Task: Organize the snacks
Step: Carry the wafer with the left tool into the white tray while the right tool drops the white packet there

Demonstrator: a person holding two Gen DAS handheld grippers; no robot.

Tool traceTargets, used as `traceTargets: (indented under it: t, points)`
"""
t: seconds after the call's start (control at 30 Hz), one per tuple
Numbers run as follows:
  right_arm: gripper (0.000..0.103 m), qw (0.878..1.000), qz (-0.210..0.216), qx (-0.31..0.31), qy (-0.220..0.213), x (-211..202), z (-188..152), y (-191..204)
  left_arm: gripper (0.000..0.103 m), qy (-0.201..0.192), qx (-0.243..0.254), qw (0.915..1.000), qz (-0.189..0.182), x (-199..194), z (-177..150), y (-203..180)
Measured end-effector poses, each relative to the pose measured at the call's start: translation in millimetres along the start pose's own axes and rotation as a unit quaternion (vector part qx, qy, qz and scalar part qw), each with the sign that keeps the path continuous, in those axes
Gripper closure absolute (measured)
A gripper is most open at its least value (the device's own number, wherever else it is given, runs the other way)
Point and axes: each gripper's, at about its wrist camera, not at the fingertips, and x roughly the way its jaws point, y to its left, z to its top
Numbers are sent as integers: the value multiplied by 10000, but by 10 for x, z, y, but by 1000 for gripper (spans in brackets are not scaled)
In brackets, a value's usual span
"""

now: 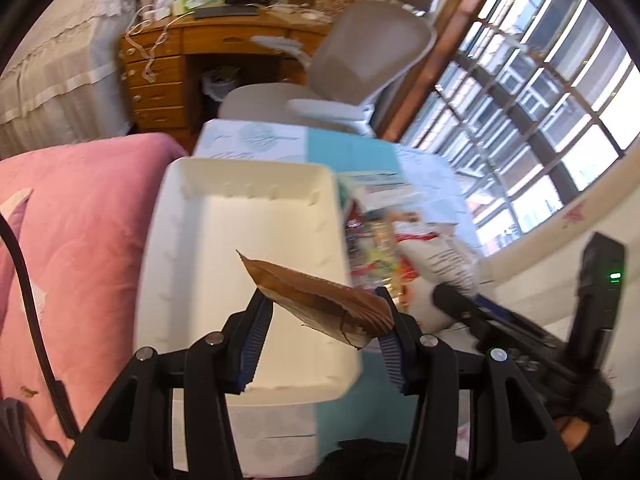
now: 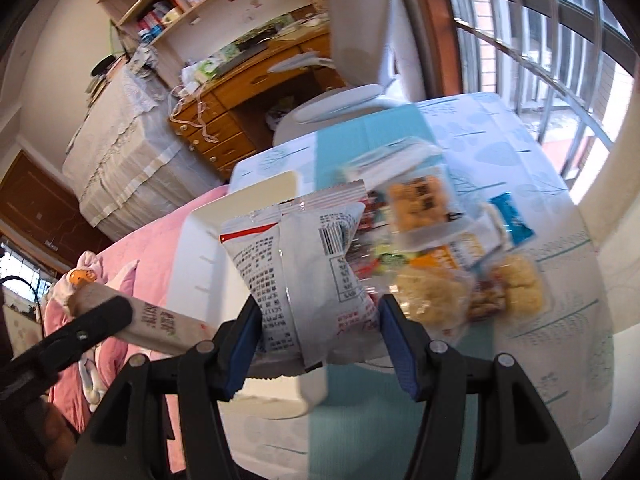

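A brown crinkled paper packet is clamped by the left gripper above the white rectangular plastic tray at the table's left edge, while a white printed snack bag is clamped by the right gripper.

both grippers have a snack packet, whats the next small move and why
Probably lower the left gripper and release its brown packet into the white bin. That packet already hangs over the bin's open, bare floor, while the right gripper holds its white packet near the bin's edge, with the loose snack pile still on the table.
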Motion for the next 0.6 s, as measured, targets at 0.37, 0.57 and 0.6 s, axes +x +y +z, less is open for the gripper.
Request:
traceTargets:
  t: [0.37,0.57,0.6]
  points:
    - [44,9985,271,-438,193,152,-107,504,53,268,-273,9979,516,208,-88,571]
    - [40,9967,397,-540,464,287,-94,588,27,309,-451,9971,520,284,-60,621]
    - [36,9964,419,-527,514,310,-100,584,27,294,-418,9971,563,287,-58,604]
